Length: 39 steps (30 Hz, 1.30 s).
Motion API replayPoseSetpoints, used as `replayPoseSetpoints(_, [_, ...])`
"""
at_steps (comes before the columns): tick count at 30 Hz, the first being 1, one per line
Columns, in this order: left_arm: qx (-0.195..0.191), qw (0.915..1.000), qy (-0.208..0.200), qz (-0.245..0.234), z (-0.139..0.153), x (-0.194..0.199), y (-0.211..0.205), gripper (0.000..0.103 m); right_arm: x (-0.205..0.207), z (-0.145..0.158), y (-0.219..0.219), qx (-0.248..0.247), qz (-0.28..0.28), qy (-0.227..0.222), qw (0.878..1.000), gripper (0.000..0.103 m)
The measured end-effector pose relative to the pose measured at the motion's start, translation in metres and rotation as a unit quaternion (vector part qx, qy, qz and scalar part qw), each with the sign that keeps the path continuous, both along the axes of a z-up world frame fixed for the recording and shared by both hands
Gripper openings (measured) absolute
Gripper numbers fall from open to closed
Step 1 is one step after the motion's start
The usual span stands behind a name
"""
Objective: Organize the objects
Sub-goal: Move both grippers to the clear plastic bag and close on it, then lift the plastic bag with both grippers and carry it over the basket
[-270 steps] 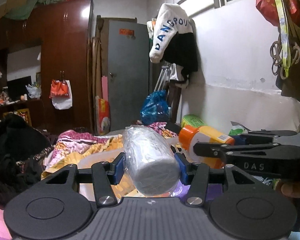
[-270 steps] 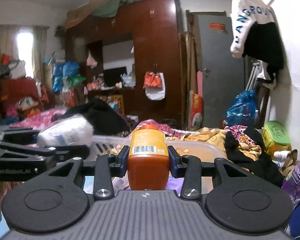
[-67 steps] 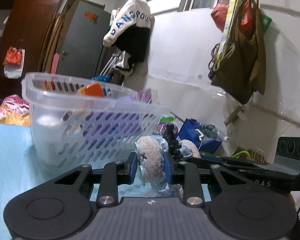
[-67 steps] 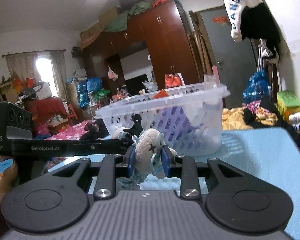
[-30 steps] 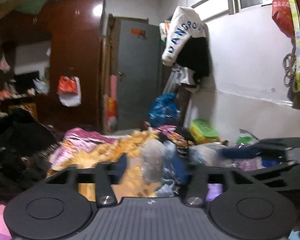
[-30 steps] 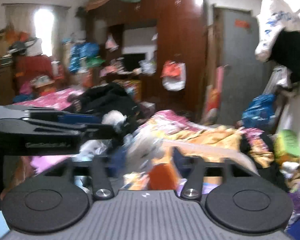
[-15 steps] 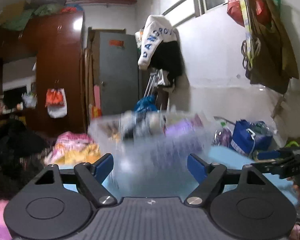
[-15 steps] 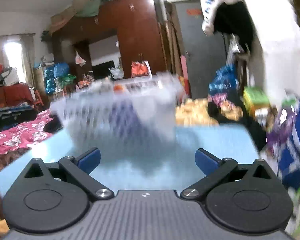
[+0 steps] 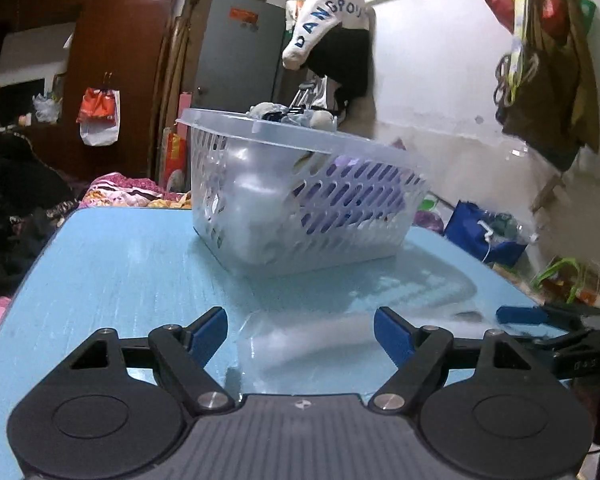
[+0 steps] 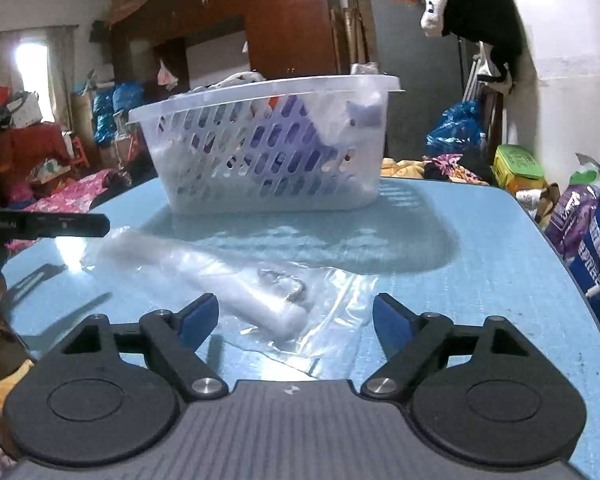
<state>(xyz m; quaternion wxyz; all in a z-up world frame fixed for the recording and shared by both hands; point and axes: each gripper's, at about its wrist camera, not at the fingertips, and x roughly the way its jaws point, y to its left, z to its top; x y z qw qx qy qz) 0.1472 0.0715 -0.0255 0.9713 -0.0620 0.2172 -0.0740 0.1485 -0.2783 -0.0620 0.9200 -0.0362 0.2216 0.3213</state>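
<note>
1. Both plush toys that sat in the jaws ~2 s ago are gone from them; grey/blue plush now pokes over the rim of the white slotted basket (image 9: 308, 200).
2. Left gripper (image 9: 300, 334): released, nothing between its pads. Right gripper (image 10: 296, 318): jaws just narrowed a bit but are apart; pads press on nothing.
3. Both have dropped low over the blue table (image 10: 480, 248).
4. Likely next item: clear plastic bag (image 10: 236, 276) w/ white tube, lying on the table in front of the right gripper, near the basket.
5. Hard to tell: small metal piece in the bag (clip? ring?); basket contents blurred behind the slots; left view shows the bag only as glare.
</note>
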Motion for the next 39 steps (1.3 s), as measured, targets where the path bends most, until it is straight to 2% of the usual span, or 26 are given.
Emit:
replayPoseSetpoints(6, [0.024, 0.9991, 0.034, -0.007, -0.003, 0.008, -0.007, 0.083, -0.004, -0.002, 0.01, -0.02, 0.006, -0.004, 1.0, 0.084])
replayPoseSetpoints(9, [0.034, 0.9977, 0.056, -0.014, -0.005, 0.014, -0.011, 0.08, -0.002, -0.001, 0.01, -0.017, 0.009, 0.0, 1.0, 0.079])
replayPoseSetpoints(11, [0.058, 0.9966, 0.058, -0.011, -0.006, 0.013, -0.018, 0.074, -0.001, 0.0, 0.01, -0.018, 0.008, -0.003, 1.0, 0.069])
replayPoseSetpoints(15, [0.093, 0.9944, 0.049, -0.006, -0.007, 0.01, -0.027, 0.047, -0.003, -0.002, 0.007, -0.02, 0.014, -0.013, 1.0, 0.056])
replayPoseSetpoints(19, [0.1, 0.9944, 0.035, -0.007, -0.006, 0.005, -0.03, 0.032, -0.004, -0.001, 0.005, -0.016, 0.021, -0.017, 1.0, 0.043])
replayPoseSetpoints(22, [0.108, 0.9939, 0.02, -0.011, -0.006, -0.002, -0.035, 0.026, -0.004, -0.002, 0.002, -0.014, 0.023, -0.021, 0.999, 0.037])
replayPoseSetpoints(24, [0.113, 0.9935, 0.013, -0.008, -0.006, -0.005, -0.037, 0.023, -0.005, -0.002, 0.001, -0.013, 0.028, -0.024, 0.999, 0.034])
replayPoseSetpoints(29, [0.098, 0.9951, -0.014, -0.004, -0.005, -0.013, -0.035, 0.018, -0.007, -0.002, -0.002, -0.007, 0.032, -0.028, 0.999, 0.026])
replayPoseSetpoints(39, [0.096, 0.9947, -0.037, -0.009, -0.005, -0.022, -0.038, 0.017, -0.012, 0.005, -0.005, -0.005, 0.034, -0.041, 0.999, 0.022])
